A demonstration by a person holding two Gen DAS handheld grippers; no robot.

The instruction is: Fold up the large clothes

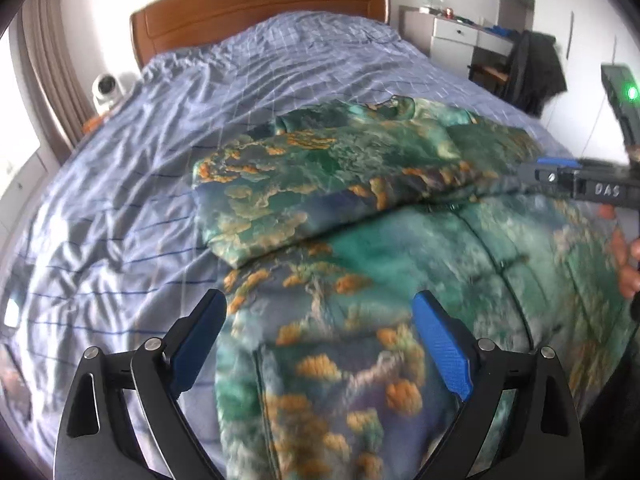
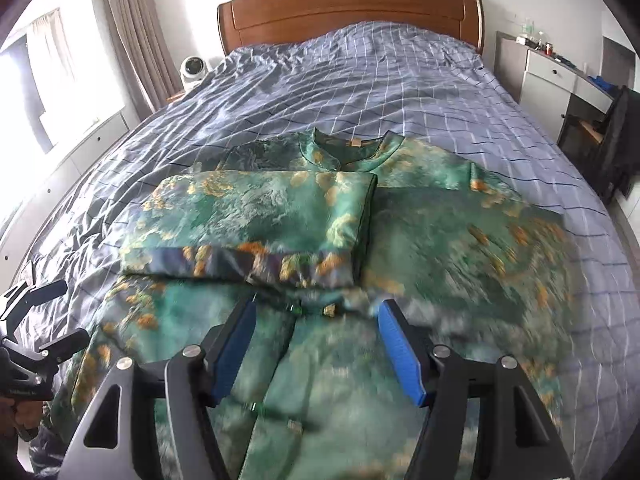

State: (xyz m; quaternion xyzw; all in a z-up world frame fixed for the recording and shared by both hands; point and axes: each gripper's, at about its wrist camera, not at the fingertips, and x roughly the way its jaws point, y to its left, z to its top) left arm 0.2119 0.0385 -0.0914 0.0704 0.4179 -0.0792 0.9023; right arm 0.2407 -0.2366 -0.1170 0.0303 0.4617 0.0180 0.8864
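Observation:
A large green garment [image 2: 460, 240] with orange and blue patches lies spread on the bed, its collar [image 2: 352, 148] toward the headboard. One side of it is folded across the chest as a flat panel [image 2: 256, 216]; the same fold [image 1: 280, 200] shows in the left wrist view. My right gripper [image 2: 318, 304] hovers open over the lower front, just below the fold's hem, with nothing between its blue pads. My left gripper [image 1: 319, 298] is also open and empty above the garment's lower part. Each gripper appears in the other's view: the right gripper [image 1: 536, 170] at the right edge, the left gripper [image 2: 76, 309] at the lower left.
The bed has a wrinkled blue checked sheet [image 2: 360, 80] and a wooden headboard [image 2: 348, 12]. A white round device [image 2: 194, 70] stands left of the bed by the curtain. A white desk [image 2: 552, 76] and a chair with a dark jacket [image 2: 620, 136] stand on the right. A hand [image 1: 624, 256] holds the right gripper.

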